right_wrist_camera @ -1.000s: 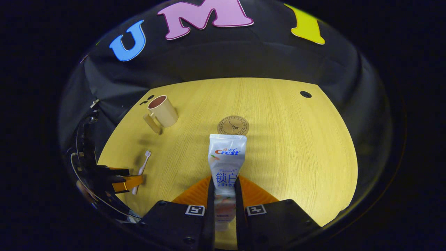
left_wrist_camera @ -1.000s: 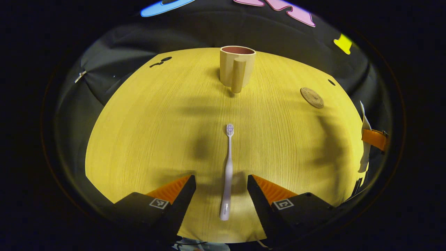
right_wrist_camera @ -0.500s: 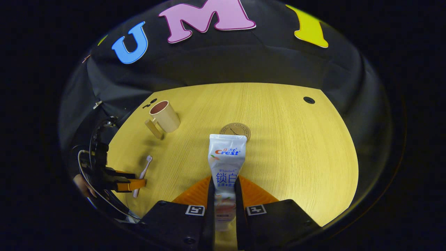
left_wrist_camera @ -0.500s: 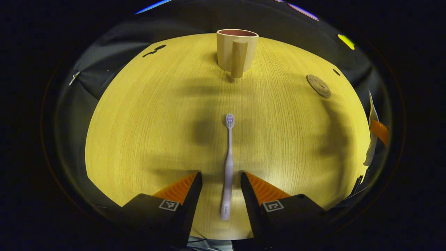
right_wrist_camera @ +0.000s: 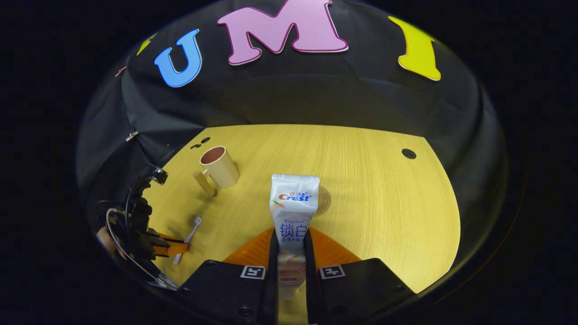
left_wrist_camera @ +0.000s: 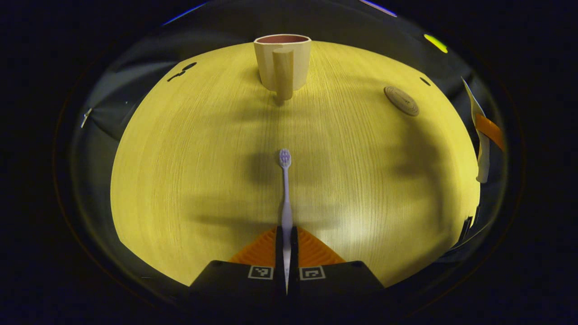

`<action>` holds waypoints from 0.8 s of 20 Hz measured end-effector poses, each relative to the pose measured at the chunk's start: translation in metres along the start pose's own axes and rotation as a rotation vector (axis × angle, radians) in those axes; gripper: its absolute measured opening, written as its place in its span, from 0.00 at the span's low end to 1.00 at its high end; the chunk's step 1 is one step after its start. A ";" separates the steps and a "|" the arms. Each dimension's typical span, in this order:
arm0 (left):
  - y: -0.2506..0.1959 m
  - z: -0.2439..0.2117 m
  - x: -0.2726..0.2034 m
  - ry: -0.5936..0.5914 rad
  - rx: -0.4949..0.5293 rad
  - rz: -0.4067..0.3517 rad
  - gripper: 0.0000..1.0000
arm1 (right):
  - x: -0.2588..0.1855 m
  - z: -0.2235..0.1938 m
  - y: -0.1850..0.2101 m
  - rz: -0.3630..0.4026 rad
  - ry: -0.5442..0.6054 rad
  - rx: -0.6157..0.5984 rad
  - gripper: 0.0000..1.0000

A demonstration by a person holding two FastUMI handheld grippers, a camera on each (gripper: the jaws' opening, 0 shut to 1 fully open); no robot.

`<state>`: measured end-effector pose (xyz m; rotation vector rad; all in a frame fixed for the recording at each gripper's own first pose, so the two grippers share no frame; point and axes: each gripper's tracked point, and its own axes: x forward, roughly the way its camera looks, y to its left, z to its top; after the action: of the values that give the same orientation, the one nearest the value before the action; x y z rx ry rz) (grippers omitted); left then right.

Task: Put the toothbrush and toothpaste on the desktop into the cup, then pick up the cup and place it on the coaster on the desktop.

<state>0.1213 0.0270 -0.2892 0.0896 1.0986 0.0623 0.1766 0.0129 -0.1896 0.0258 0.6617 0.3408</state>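
A lilac toothbrush (left_wrist_camera: 285, 189) points away along the wooden desktop, its handle clamped between the fingers of my left gripper (left_wrist_camera: 286, 235), which is shut on it. Straight beyond stands the beige cup (left_wrist_camera: 282, 62), upright, handle toward me. The round coaster (left_wrist_camera: 401, 100) lies at the far right. In the right gripper view, my right gripper (right_wrist_camera: 291, 243) is shut on the white toothpaste tube (right_wrist_camera: 293, 212), held above the desk. The tube covers most of the coaster (right_wrist_camera: 324, 199). The cup (right_wrist_camera: 220, 167) stands to the left, the toothbrush (right_wrist_camera: 191, 232) and left gripper (right_wrist_camera: 174, 248) below it.
The wooden desktop (right_wrist_camera: 370, 212) ends at the black cloth wall behind. A small dark hole (right_wrist_camera: 408, 153) sits near its far right corner. A hand (right_wrist_camera: 106, 239) holds the left gripper at the left edge. The right gripper and tube (left_wrist_camera: 483, 140) show at the right edge.
My left gripper has closed from open onto the toothbrush handle. My right gripper has risen with the toothpaste, so the tube now covers most of the coaster.
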 end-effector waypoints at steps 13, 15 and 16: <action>0.003 -0.018 -0.044 -0.174 -0.181 -0.097 0.06 | 0.030 0.102 0.061 0.081 -0.167 -0.126 0.28; 0.004 -0.019 -0.055 -0.207 -0.185 -0.086 0.06 | 0.037 0.113 0.077 0.095 -0.185 -0.132 0.28; 0.003 -0.017 -0.062 -0.229 -0.195 -0.090 0.06 | 0.040 0.118 0.087 0.106 -0.195 -0.134 0.28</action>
<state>0.0783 0.0251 -0.2418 -0.1254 0.8621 0.0767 0.2517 0.1178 -0.1089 -0.0338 0.4444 0.4783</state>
